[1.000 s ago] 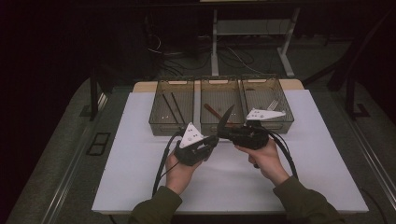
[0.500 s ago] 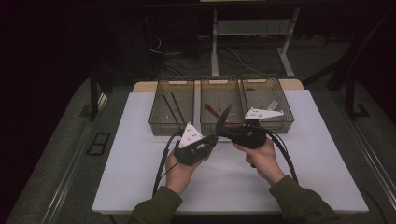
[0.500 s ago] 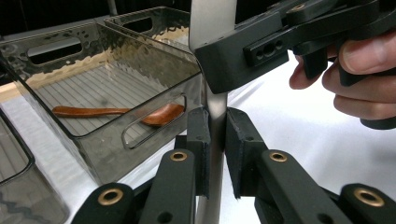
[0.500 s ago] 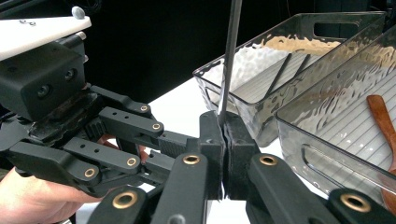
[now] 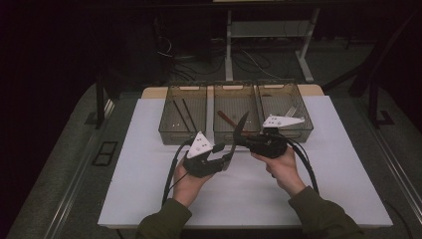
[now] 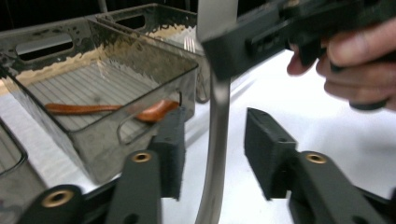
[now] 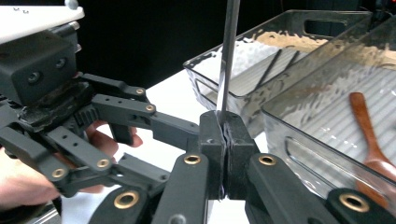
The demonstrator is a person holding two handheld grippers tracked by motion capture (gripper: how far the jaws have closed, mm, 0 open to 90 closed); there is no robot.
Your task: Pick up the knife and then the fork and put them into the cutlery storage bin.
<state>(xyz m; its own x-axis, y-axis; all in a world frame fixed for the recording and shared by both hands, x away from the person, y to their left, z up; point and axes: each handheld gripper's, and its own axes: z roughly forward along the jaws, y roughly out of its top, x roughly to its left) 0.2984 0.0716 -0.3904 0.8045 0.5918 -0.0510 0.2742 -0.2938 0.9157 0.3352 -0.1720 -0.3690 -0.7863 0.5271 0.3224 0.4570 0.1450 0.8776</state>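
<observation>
A handover mid-air, by the look of it: the right gripper [image 7: 223, 140] is clamped tight on a slim metal utensil [image 6: 215, 140], likely a knife, while the left gripper [image 6: 212, 140] has just been opening, its pads [image 6: 264, 149] now standing clear on either side of the handle. The utensil runs steeply upright, blade end [image 5: 242, 122] tilting up and away toward the trays. Next, I'd say, the left hand backs off and the right carries it to a tray [image 5: 234, 130] just beyond its jaws.
</observation>
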